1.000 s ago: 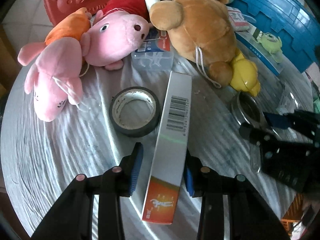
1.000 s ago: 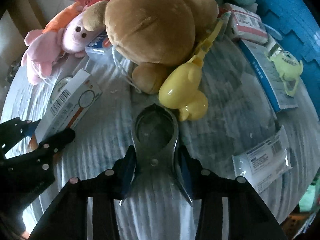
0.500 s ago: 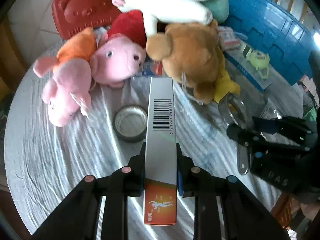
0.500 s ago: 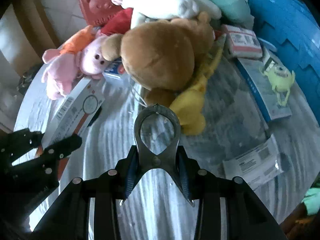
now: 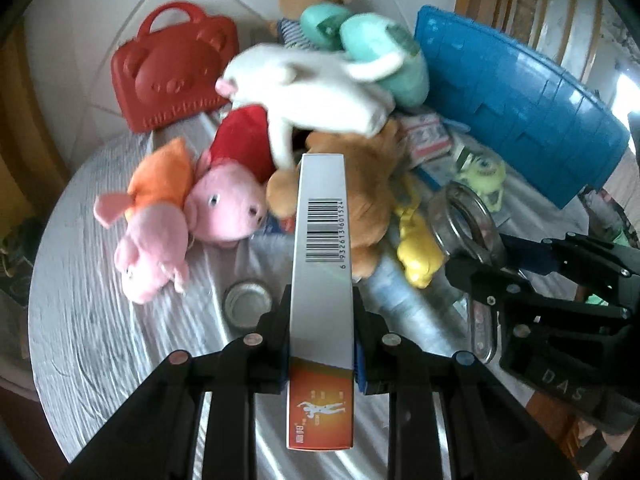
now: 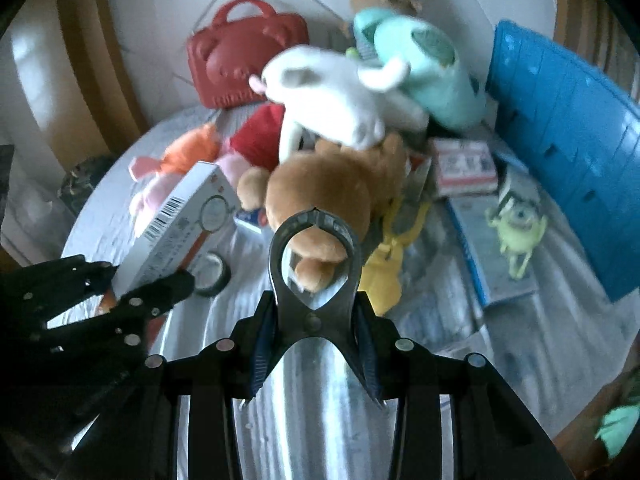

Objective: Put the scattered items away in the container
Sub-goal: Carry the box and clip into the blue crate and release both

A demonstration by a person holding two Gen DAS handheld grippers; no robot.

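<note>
Gripping slim rectangular carton (image 5: 322,264), metal tongs (image 6: 316,280)

Both wrist views look steeply down, sharing the plush pile (image 5: 332,184).

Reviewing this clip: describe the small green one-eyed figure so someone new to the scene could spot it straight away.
Start at the big blue container on the right side of the round table. Just in front of its wall, a flat blue-edged packet lies on the cloth, and the green one-eyed figure rests at its edge. It is the only lime-green item, hard and far smaller than the plush toys.
</note>
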